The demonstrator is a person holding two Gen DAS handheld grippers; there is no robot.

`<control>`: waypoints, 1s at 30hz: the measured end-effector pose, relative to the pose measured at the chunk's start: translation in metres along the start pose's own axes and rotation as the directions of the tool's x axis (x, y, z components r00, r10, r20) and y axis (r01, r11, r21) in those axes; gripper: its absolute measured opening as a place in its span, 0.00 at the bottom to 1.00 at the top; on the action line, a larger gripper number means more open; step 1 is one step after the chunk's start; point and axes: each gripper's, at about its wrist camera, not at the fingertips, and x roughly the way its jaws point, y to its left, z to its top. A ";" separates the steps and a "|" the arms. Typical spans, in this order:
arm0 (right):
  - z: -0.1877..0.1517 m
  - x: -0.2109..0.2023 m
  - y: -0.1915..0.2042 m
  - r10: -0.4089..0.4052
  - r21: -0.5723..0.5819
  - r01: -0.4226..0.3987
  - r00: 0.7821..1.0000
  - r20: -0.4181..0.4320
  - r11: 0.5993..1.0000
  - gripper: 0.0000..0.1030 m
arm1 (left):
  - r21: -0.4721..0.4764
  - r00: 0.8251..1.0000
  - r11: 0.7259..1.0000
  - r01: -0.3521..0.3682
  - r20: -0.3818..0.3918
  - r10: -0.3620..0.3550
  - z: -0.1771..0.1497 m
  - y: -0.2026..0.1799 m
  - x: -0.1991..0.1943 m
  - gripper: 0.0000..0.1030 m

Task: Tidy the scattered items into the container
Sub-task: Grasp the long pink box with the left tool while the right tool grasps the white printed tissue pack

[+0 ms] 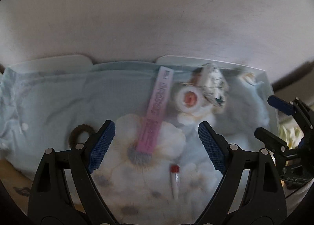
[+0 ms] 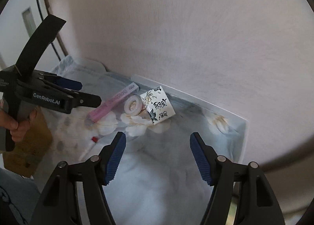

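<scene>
You are hovering both empty, open-jawed tools — left gripper (image 1: 156, 144), right gripper (image 2: 158, 157) — over the floral cloth (image 2: 157, 181). The pink box (image 1: 156, 113) is lying between the left jaws — descend, close; container location unclear.

Dim, soft, flat light; both views motion-blurred, fisheye-bent, with dark vignetted corners.

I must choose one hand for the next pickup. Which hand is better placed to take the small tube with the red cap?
Left, probably. The left gripper points down with open fingers, and the red-capped tube lies just below them. The right gripper, also open, hangs over bare cloth, with the tube off to its left.
</scene>
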 end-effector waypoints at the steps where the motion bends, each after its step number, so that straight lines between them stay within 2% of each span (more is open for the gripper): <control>1: 0.003 0.013 -0.002 0.006 -0.033 -0.006 1.000 -0.009 0.999 0.62 | -0.007 1.000 1.000 -0.014 0.000 0.014 0.000 0.002 0.007 0.84; 8: 0.017 0.065 -0.005 0.049 -0.123 -0.054 0.998 -0.049 0.991 0.62 | -0.047 0.999 0.998 -0.038 -0.003 0.038 -0.005 0.013 0.027 0.84; 15: 0.023 0.095 0.002 0.050 -0.208 -0.066 0.995 -0.082 0.976 0.62 | -0.021 0.999 0.999 -0.043 0.017 0.044 -0.012 0.010 0.033 0.84; 20: 0.025 0.107 0.002 0.073 -0.220 -0.091 0.993 -0.087 0.971 0.62 | 0.007 0.999 0.999 -0.046 0.029 0.046 -0.016 0.007 0.035 0.83; 22: 0.028 0.110 0.002 0.081 -0.229 -0.099 0.993 -0.088 0.968 0.62 | 0.018 0.998 0.999 -0.048 0.028 0.048 -0.017 0.006 0.036 0.79; 24: 0.030 0.115 0.003 0.089 -0.239 -0.108 0.992 -0.089 0.965 0.62 | 0.024 0.999 0.999 -0.038 0.010 0.038 -0.018 0.006 0.039 0.67; 28: 0.030 0.118 0.001 0.123 -0.233 -0.144 0.987 -0.103 0.962 0.62 | 0.054 0.998 0.997 -0.061 0.016 0.060 -0.019 0.004 0.039 0.59; 30: 0.031 0.120 0.000 0.143 -0.221 -0.163 0.984 -0.102 0.962 0.62 | 0.061 0.998 0.996 -0.065 0.016 0.064 -0.020 0.005 0.038 0.46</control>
